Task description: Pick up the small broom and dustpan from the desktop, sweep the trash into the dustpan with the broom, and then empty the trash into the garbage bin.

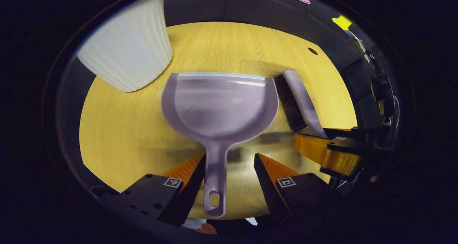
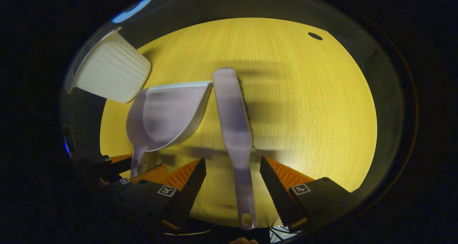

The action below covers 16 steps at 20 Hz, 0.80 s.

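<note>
Dustpan (image 1: 220,106) lies flat on the yellow desktop (image 1: 118,129), and I take it as the landmark for all places. Its handle points straight back toward your left gripper (image 1: 229,172), and its open lip faces away from you. This handle passes between the two fingers of that gripper; the left finger looks just beside it or touching it, while a clear gap stays at the right finger, so the jaws are open and hold nothing yet.

Just to the right of the dustpan lies the small broom (image 2: 234,129), almost parallel to it, with the bristles turned to the side away from the dustpan. Its long axis runs toward your right gripper (image 2: 232,179), and the thin handle end sits in the middle between those fingers, with space on both sides. So this gripper is also open and empty.

Beyond the far left corner of the dustpan stands the white ribbed garbage bin (image 1: 130,45), near it but apart.

I judge that each hand is already lined up with its own handle, so the coming move is only to close, without turning.
</note>
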### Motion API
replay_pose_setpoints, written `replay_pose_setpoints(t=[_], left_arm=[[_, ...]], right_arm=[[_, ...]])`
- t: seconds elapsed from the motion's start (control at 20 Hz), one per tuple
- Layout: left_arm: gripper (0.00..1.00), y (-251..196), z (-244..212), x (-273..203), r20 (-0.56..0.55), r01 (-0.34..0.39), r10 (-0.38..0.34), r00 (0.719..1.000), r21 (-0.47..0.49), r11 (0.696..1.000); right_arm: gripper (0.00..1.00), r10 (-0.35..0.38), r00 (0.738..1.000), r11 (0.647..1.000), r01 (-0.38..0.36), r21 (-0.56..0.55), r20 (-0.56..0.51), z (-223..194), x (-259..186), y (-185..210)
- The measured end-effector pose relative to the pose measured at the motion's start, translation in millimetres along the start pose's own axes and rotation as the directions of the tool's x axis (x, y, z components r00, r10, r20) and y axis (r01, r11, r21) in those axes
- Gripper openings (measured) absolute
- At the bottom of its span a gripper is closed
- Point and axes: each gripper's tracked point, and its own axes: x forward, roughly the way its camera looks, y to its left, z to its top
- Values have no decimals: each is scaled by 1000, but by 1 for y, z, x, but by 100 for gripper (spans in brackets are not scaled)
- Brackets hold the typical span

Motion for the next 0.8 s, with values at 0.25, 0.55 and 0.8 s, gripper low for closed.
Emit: replay_pose_setpoints(t=[0.25,0.55,0.8], left_arm=[[79,5,-9,-103,305,-31,30,952,-4,1000],[78,-9,-41,-206,755,76,-95,649,61,995],[78,4,-77,-226,877,22,-33,480,25,999]], right_arm=[[99,13,975,998,1,-63,220,-5,-79,-1],[98,35,787,999,-35,-12,615,-43,-200,28],[98,191,515,975,-1,-222,836,-56,-318,86]])
